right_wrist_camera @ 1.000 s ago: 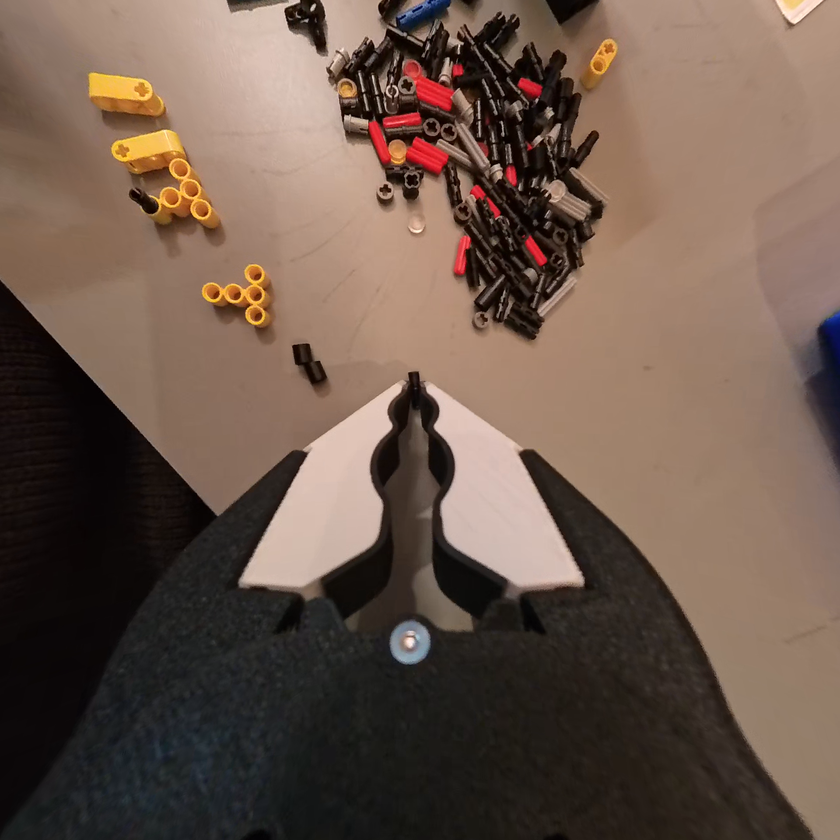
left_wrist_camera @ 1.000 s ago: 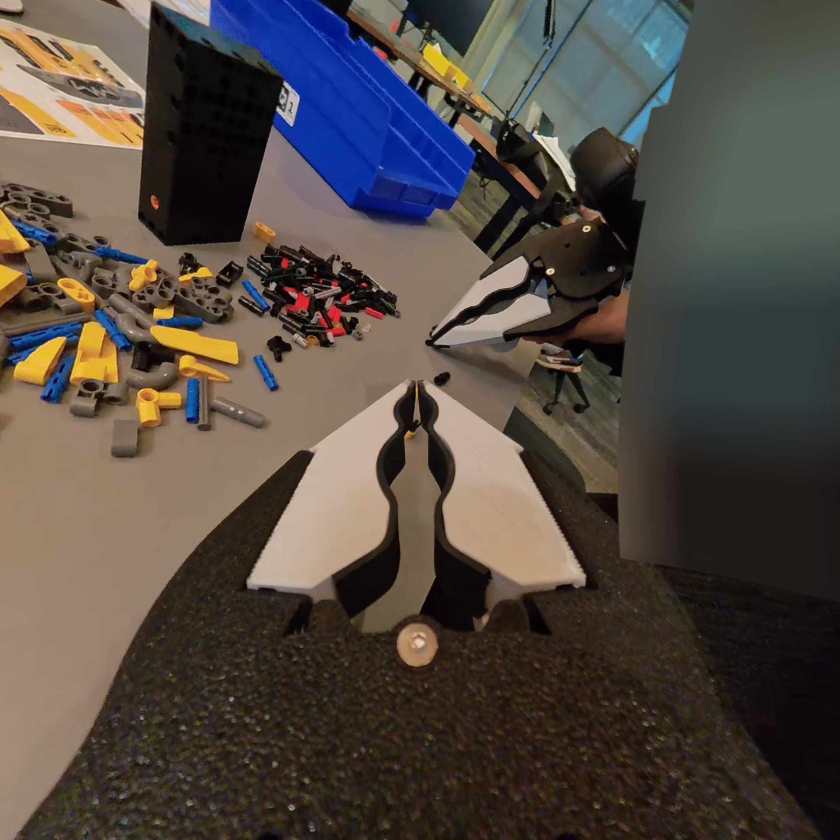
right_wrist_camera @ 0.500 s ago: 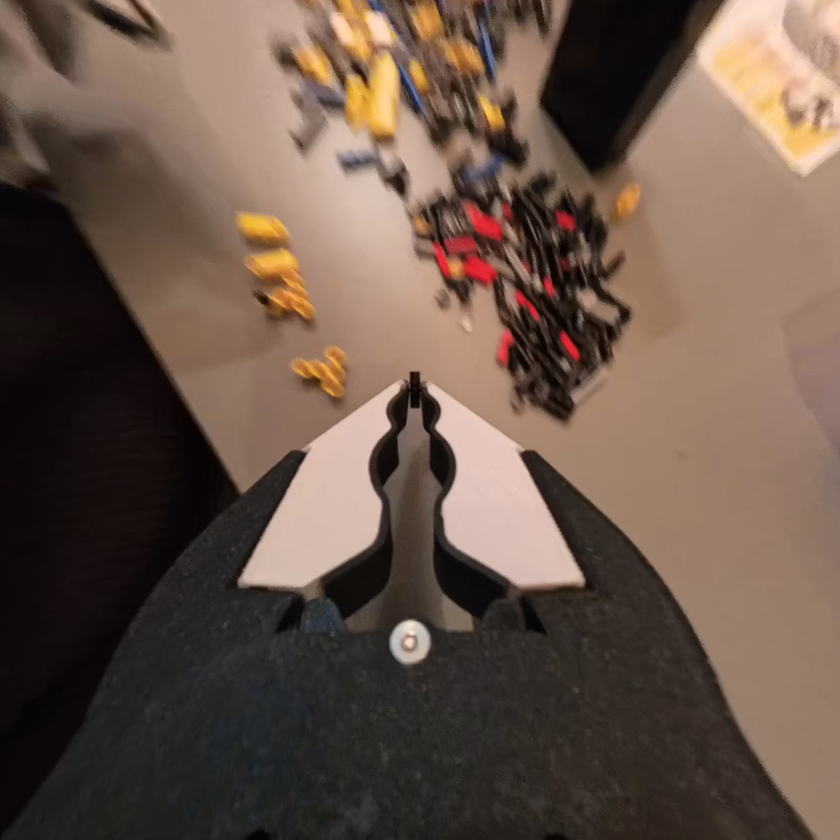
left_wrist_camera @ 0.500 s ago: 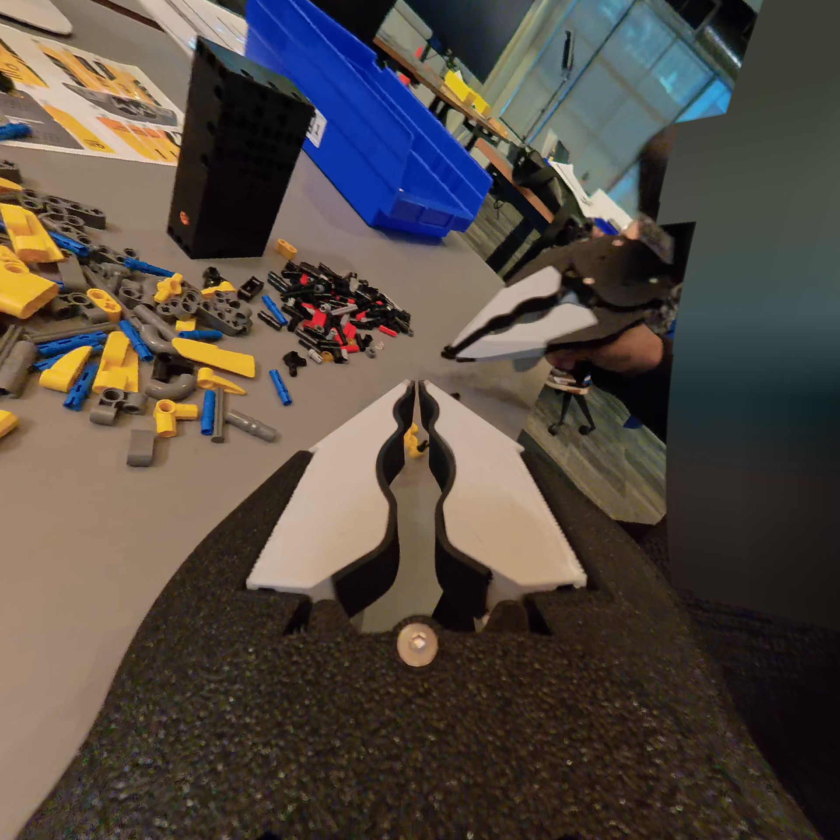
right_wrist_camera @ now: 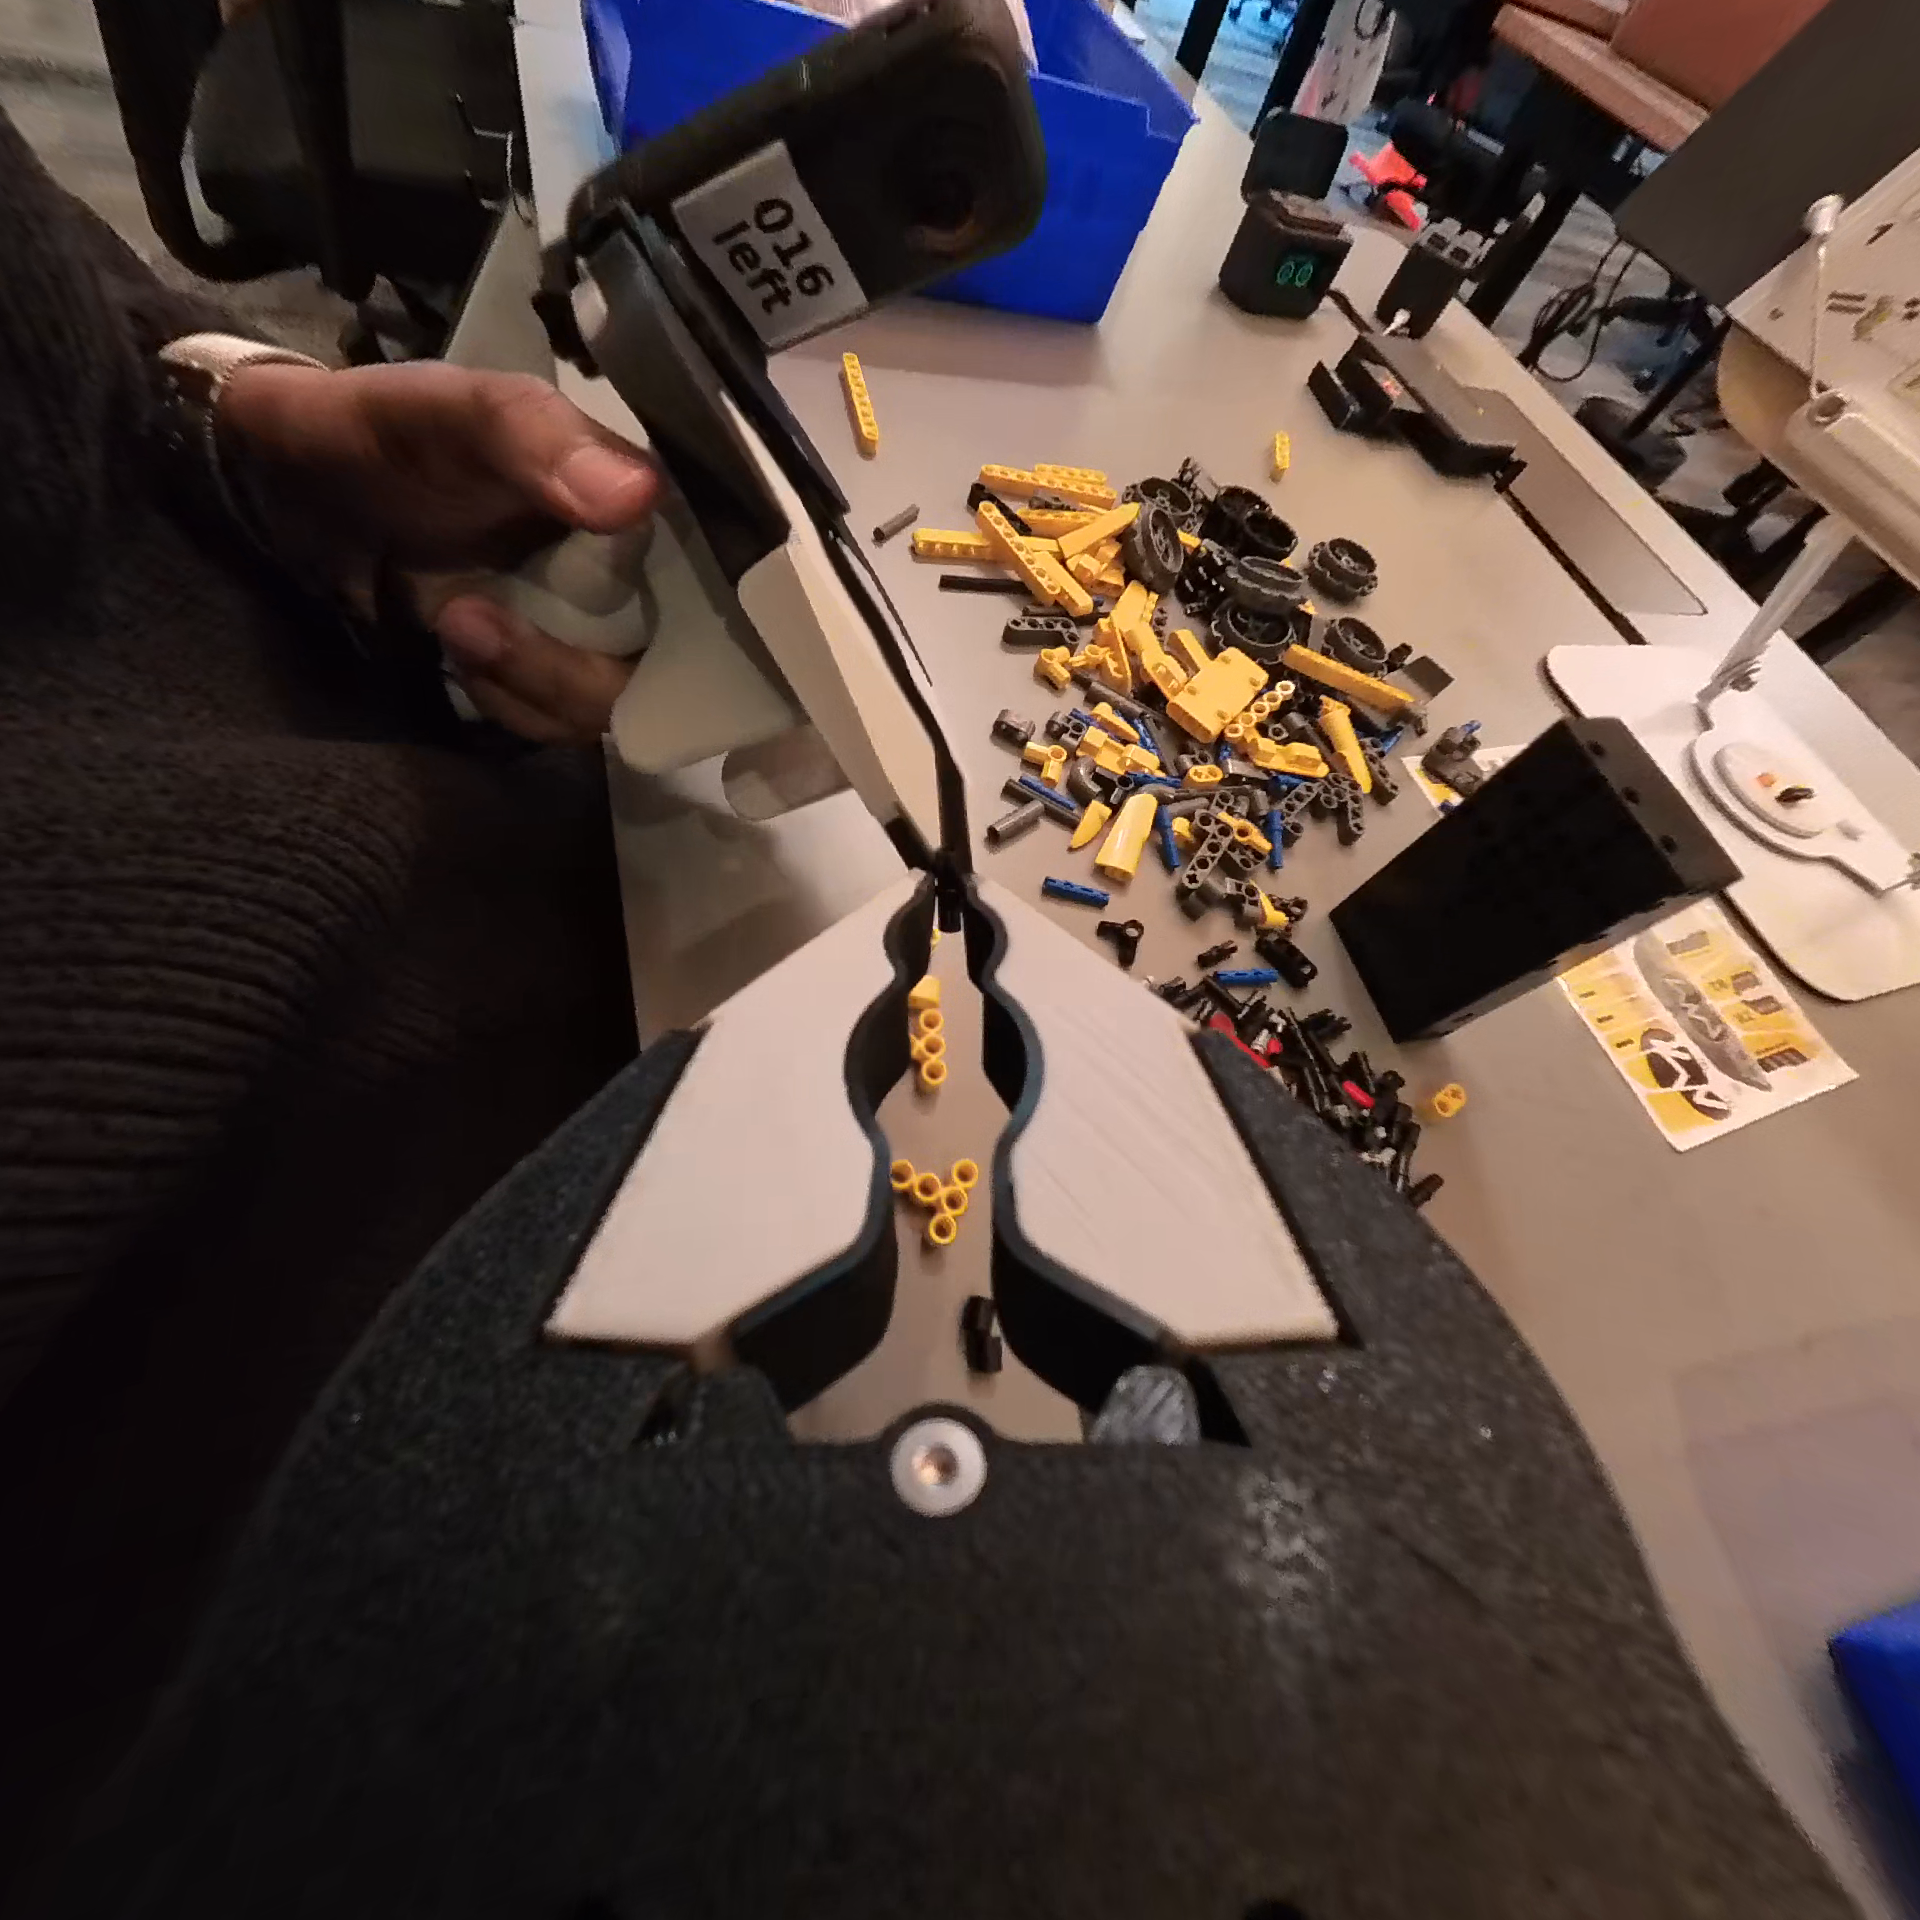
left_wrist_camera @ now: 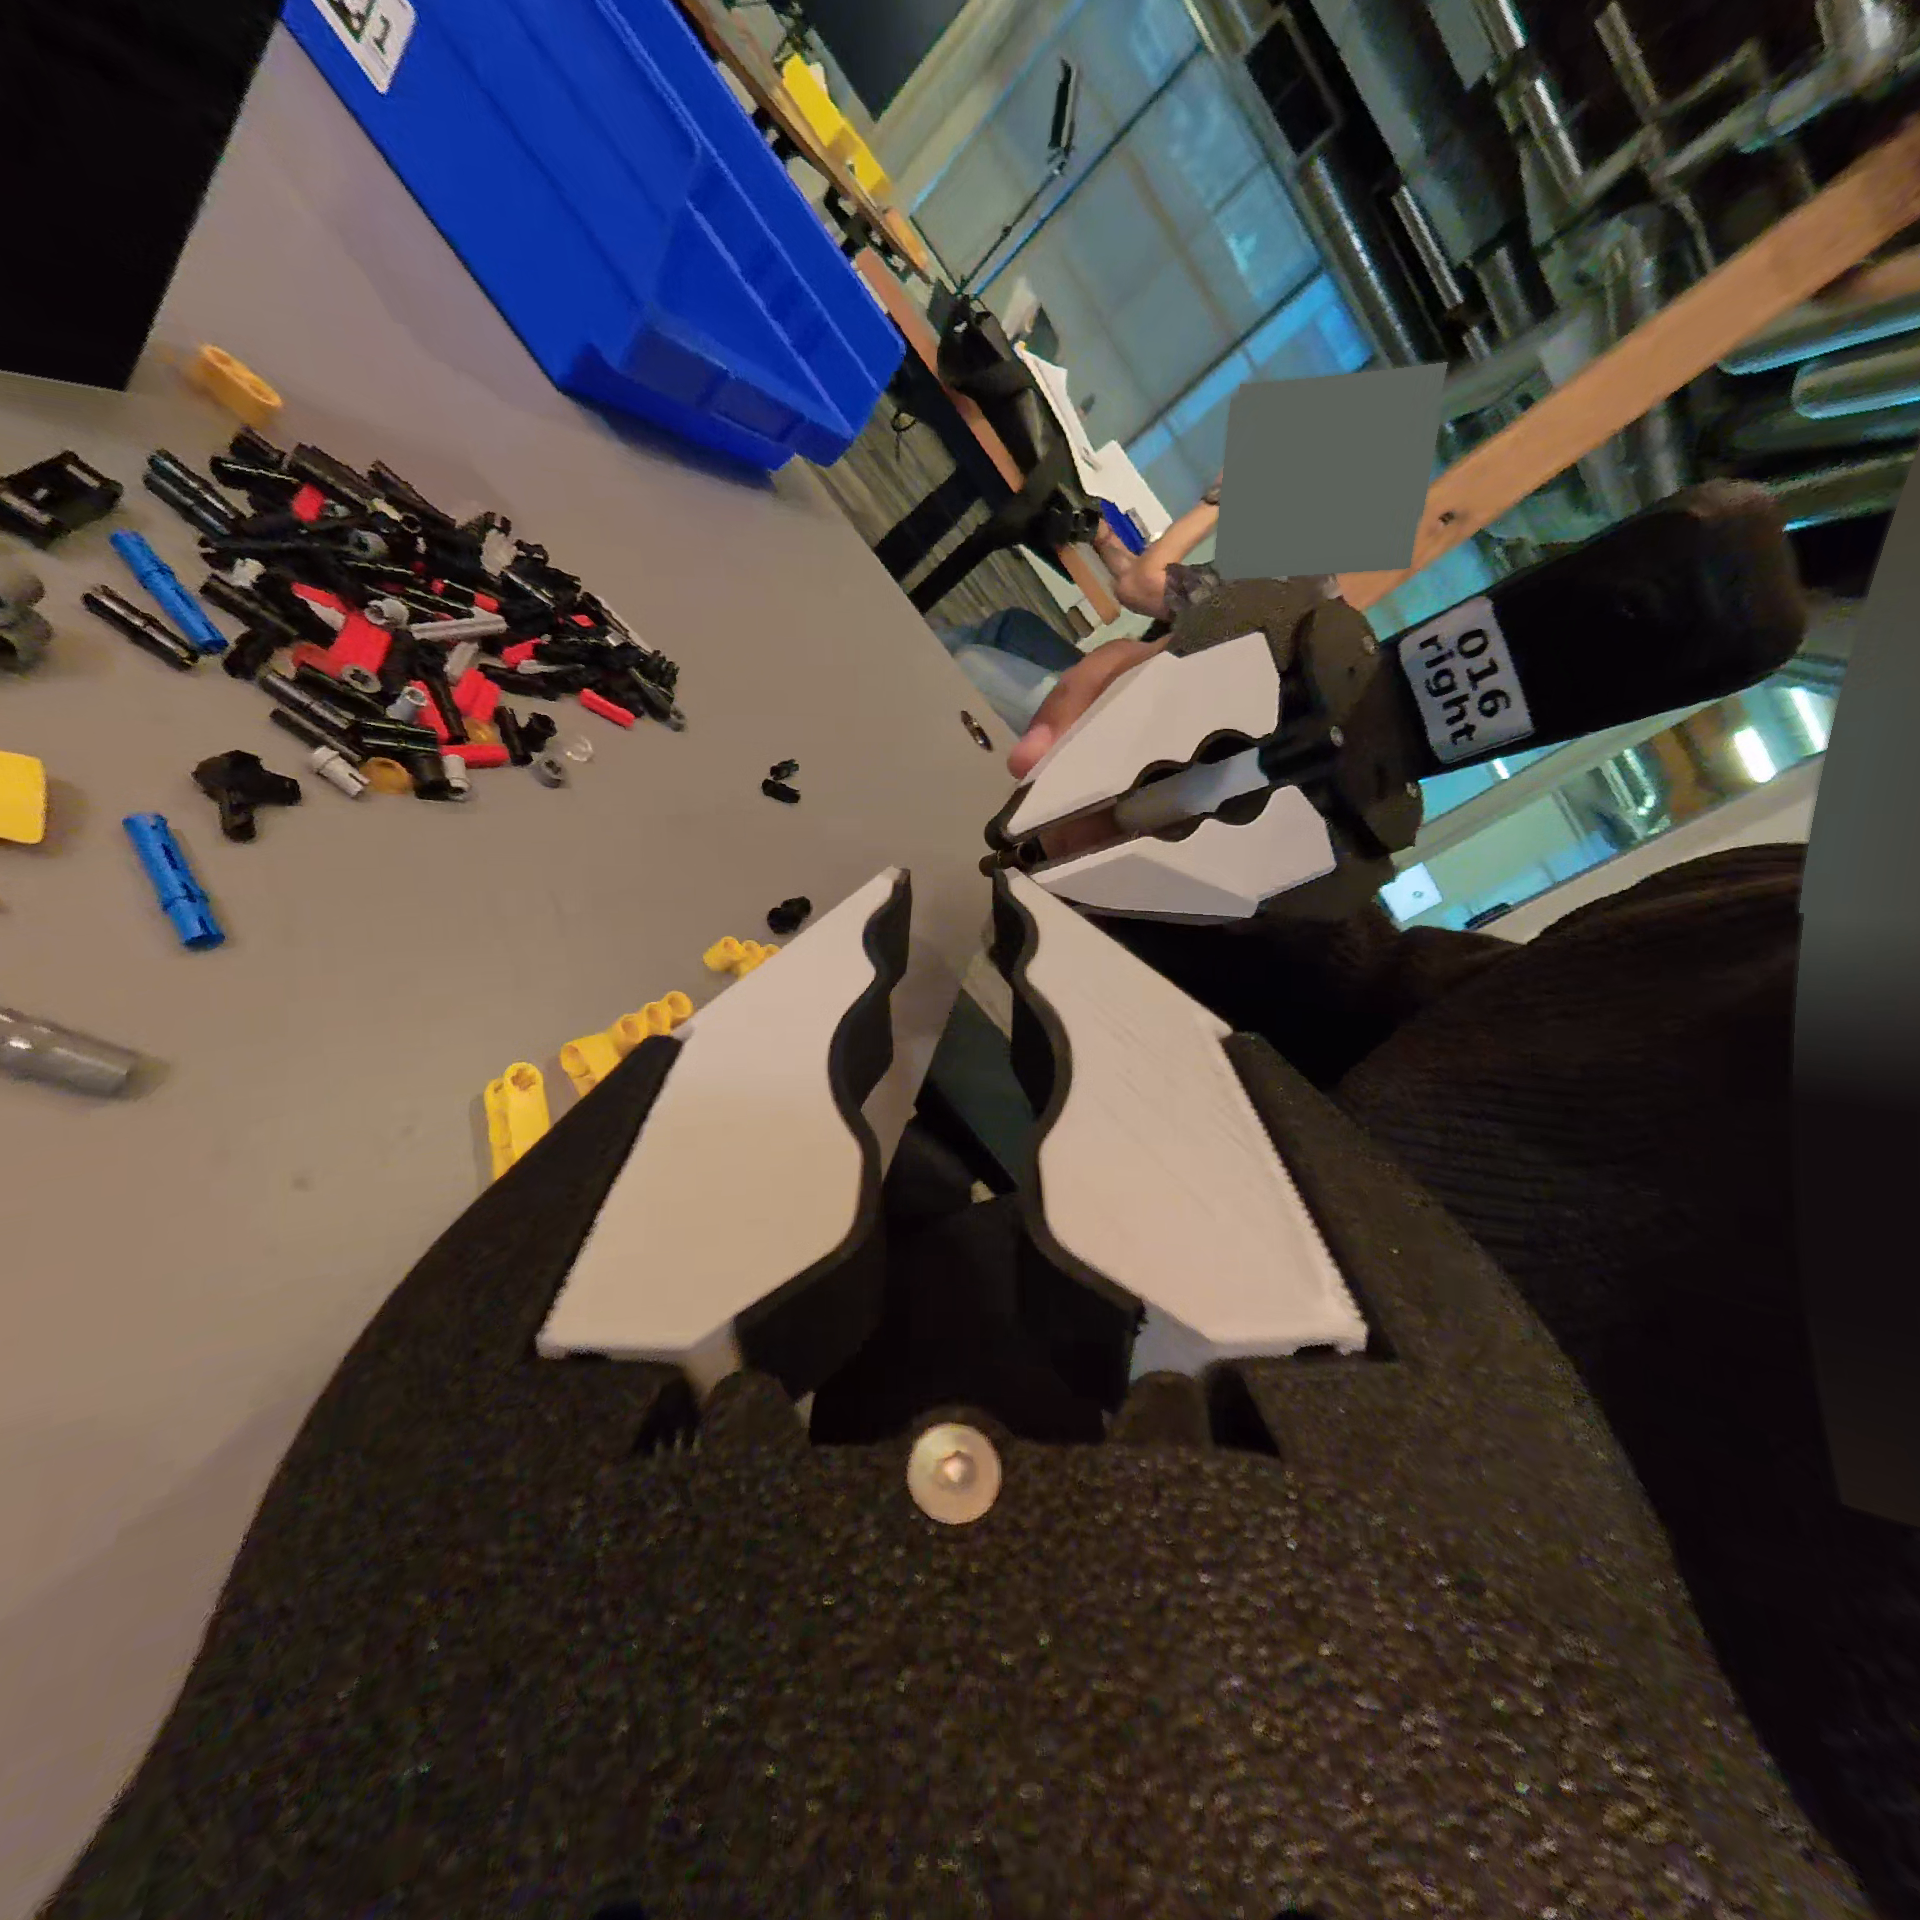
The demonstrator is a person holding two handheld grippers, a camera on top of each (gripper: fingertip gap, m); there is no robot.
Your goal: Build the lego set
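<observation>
black pin [right_wrist_camera: 948, 902] | pinched in right tool [right_wrist_camera: 951, 883] tips | left tool [left_wrist_camera: 951, 888] agape

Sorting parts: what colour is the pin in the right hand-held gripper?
Black pin, clearest in the right wrist view.

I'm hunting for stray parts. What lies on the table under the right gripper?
Through the gap between the right gripper's fingers, which pinch a black pin, two yellow connectors and a black peg show on the table. The fingers hide anything else.
</observation>
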